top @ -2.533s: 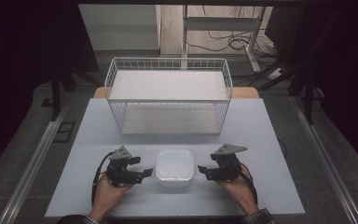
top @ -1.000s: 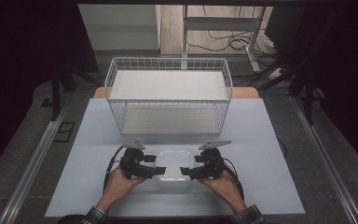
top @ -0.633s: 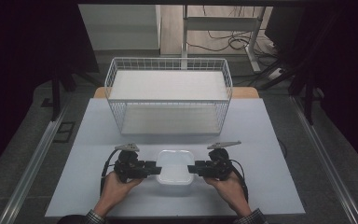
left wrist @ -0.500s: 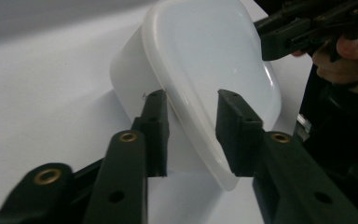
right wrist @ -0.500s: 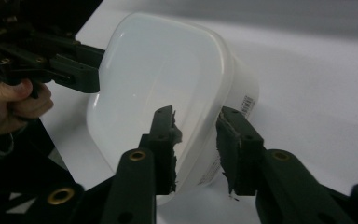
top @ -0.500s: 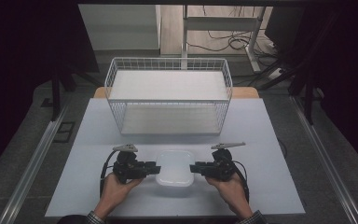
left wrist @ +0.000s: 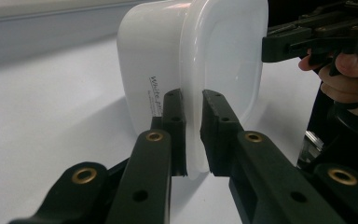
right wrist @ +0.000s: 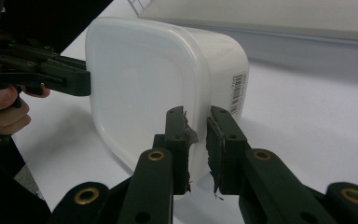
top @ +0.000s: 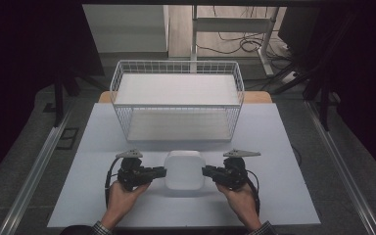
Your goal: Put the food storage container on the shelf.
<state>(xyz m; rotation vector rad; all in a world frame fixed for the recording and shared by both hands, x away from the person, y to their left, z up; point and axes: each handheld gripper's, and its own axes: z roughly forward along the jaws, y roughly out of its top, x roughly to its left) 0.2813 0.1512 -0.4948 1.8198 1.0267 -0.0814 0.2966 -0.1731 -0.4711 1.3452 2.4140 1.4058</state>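
Observation:
A white plastic container [top: 184, 169] with a rim flange sits between my two grippers near the table's front edge. My left gripper [top: 162, 171] is shut on the rim at its left side, the flange pinched between the jaws [left wrist: 192, 126]. On the opposite side, my right gripper [top: 205, 171] is shut on the rim [right wrist: 196, 140]. In the gripper views the container [left wrist: 168, 60] [right wrist: 135, 79] stands tipped on its side, with a printed label on its wall. Each gripper view also shows the other gripper [left wrist: 279, 44] [right wrist: 70, 77] at the far rim.
A white wire basket [top: 176, 64] with a pale board inside stands behind the container at the table's middle back. The white table top [top: 284, 186] runs out to both sides. Dark floor, cables and metal frames surround the table.
Both grippers moved inward from beside the container and shut on its opposite rims. The container has since tipped and now looks larger and solid white from above.

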